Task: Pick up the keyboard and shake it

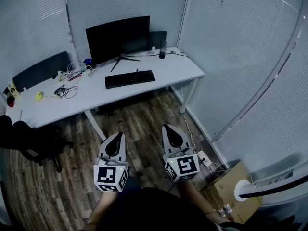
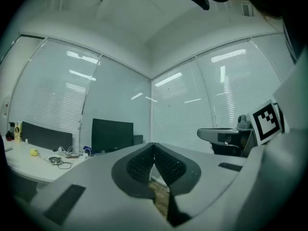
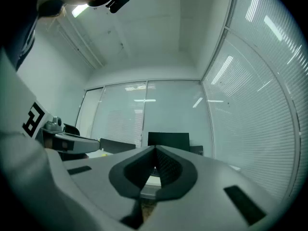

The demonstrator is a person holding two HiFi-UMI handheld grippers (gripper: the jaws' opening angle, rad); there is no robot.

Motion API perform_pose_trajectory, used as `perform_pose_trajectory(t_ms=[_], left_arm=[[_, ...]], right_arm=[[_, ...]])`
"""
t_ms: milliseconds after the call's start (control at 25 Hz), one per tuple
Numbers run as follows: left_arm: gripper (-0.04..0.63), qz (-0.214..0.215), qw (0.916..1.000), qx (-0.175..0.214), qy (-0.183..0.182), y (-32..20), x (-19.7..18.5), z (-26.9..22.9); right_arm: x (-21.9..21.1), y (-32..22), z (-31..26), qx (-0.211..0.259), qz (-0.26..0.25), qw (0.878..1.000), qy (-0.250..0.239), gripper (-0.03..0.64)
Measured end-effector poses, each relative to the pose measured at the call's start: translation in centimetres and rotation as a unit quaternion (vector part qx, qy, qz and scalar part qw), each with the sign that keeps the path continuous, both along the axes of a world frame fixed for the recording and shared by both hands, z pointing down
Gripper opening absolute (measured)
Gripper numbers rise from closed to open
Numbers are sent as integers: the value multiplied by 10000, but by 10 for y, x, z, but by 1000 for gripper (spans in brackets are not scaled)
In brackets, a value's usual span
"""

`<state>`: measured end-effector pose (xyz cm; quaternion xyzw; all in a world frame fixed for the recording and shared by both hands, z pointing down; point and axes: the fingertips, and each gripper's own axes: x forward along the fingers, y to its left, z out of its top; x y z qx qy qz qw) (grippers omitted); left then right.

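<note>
A black keyboard (image 1: 130, 79) lies flat on the white desk (image 1: 173, 73), in front of a black monitor (image 1: 118, 38). Both grippers hang over the wooden floor, well short of the desk. My left gripper (image 1: 114, 135) is shut with nothing between its jaws, and its own view shows the tips (image 2: 154, 145) meeting. My right gripper (image 1: 169, 127) is shut and empty too, its tips (image 3: 154, 149) touching. The monitor (image 2: 112, 135) shows beyond the left jaws, and the monitor (image 3: 168, 140) stands straight ahead of the right jaws. The keyboard is hidden in both gripper views.
A dark bottle (image 1: 162, 50) stands at the desk's right back. Cables and small items (image 1: 65, 88) litter its left part, near a second dark screen (image 1: 41, 70). A black office chair (image 1: 29, 138) sits at the left. A cardboard box (image 1: 231, 189) and power strip (image 1: 204, 159) lie on the floor at right.
</note>
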<state>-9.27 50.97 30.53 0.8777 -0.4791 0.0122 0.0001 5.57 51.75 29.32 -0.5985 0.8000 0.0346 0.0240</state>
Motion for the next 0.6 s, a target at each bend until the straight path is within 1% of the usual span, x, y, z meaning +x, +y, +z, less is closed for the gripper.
perform_pose_trajectory(t_ms=[160, 320, 440, 600], left_arm=[[23, -17, 10000, -12, 23, -14, 0, 1], [23, -9, 10000, -18, 51, -42, -5, 7], [24, 13, 10000, -21, 50, -75, -8, 16], [25, 57, 9998, -168, 19, -131, -14, 32]], right_arm=[[0, -15, 2, -25, -27, 10000, -15, 26], [-6, -41, 9, -75, -150, 9998, -118, 28], [-4, -71, 19, -91, -87, 9999, -96, 29], [-1, -122, 33, -317, -63, 9995, -42, 30]])
